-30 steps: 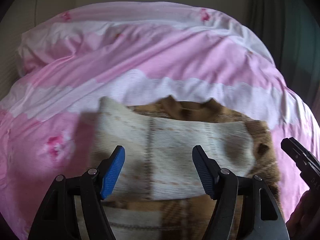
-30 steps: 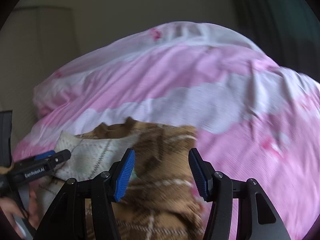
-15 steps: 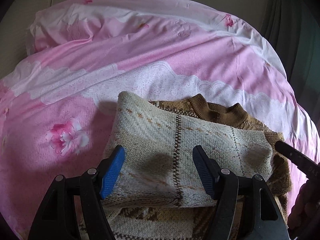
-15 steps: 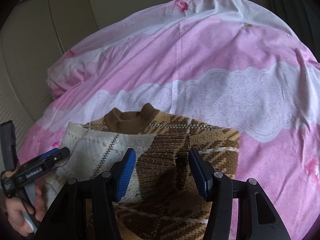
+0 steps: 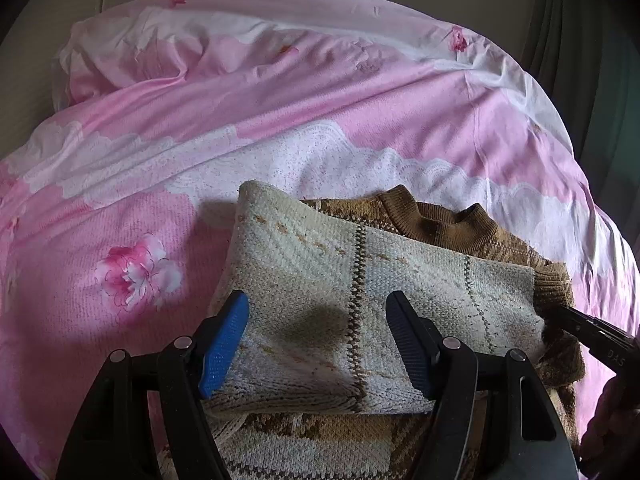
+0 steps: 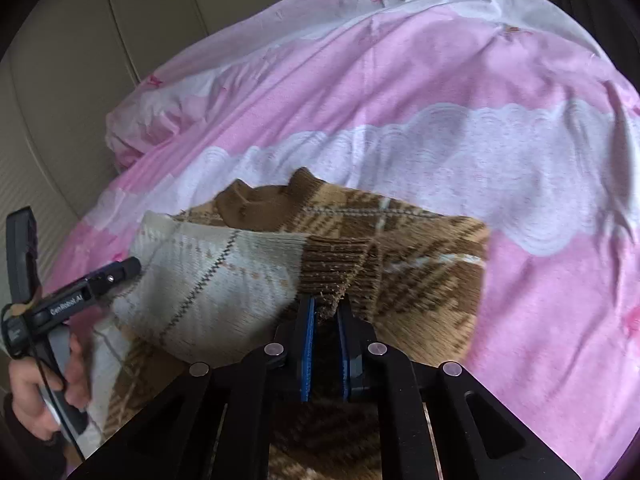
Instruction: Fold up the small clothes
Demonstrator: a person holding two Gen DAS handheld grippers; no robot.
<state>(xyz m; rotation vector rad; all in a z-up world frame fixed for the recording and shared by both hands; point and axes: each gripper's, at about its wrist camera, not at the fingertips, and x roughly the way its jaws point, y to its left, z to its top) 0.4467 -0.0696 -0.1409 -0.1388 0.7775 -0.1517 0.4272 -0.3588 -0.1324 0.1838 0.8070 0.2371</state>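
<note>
Bed (image 5: 360, 92) under pink-and-white flowered sheet (image 6: 460, 92), wrinkled at far end. Brown-and-cream knitted sweater (image 5: 344, 280) lies directly on it, sleeve folded across body, collar away.

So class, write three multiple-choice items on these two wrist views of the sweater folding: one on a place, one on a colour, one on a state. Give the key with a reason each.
1. Where does the sweater lie?
A. on a wooden floor
B. on the pink bedspread
C. in a basket

2. What colour is the sweater's collar?
A. brown
B. blue
C. white

3. How are the grippers?
A. both open
B. left gripper open, right gripper shut on the ribbed cuff
C. both shut

Key: 1 B, pink floral cloth surrounds it; 2 A, the ribbed neck is brown; 3 B, left pads stand wide apart, right pads pinch the knit edge.
</note>
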